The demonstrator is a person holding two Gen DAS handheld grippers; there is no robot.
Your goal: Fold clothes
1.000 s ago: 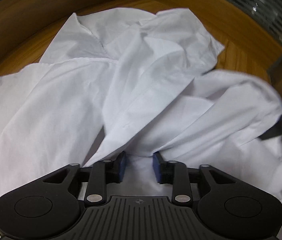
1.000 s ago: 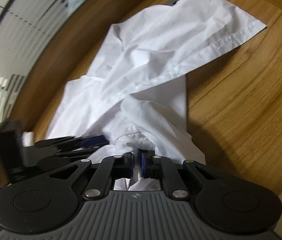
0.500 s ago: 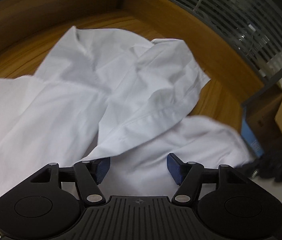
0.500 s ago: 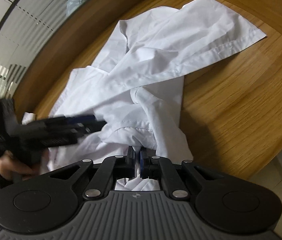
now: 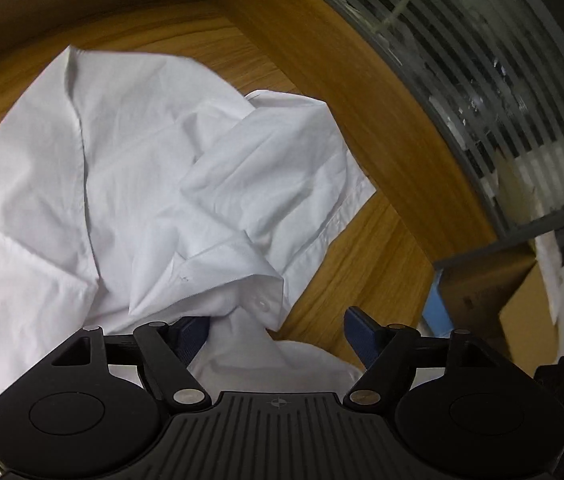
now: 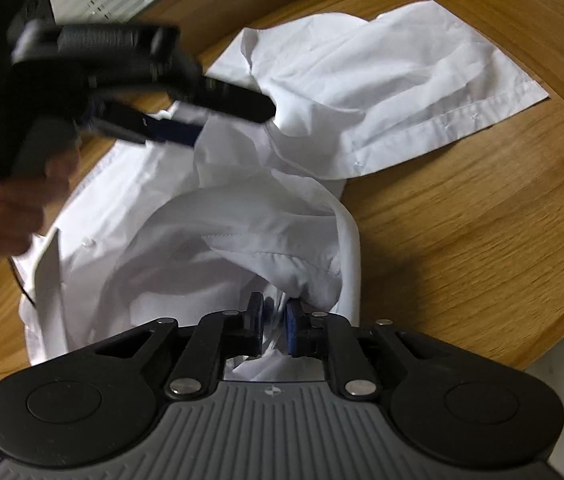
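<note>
The wooden counter (image 6: 482, 220) carried the crumpled white shirt (image 5: 153, 168), spread across most of it. A cardboard box (image 5: 494, 304) stood beside the counter, contents not discernible. The left tool (image 5: 277, 330) was opening, pads clear of cloth. The right tool (image 6: 275, 322) was opening; fabric remained between its pads.

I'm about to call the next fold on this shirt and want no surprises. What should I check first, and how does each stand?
1. Left gripper free of cloth: ok, jaws wide and opening, nothing pinched.
2. Right gripper grip: not ok, jaws opening with fabric between them.
3. White shirt lying flat: not ok, bunched and creased.
4. Shirt fully on wooden table: cannot tell, near edge hidden.
5. Grippers apart: ok.
</note>
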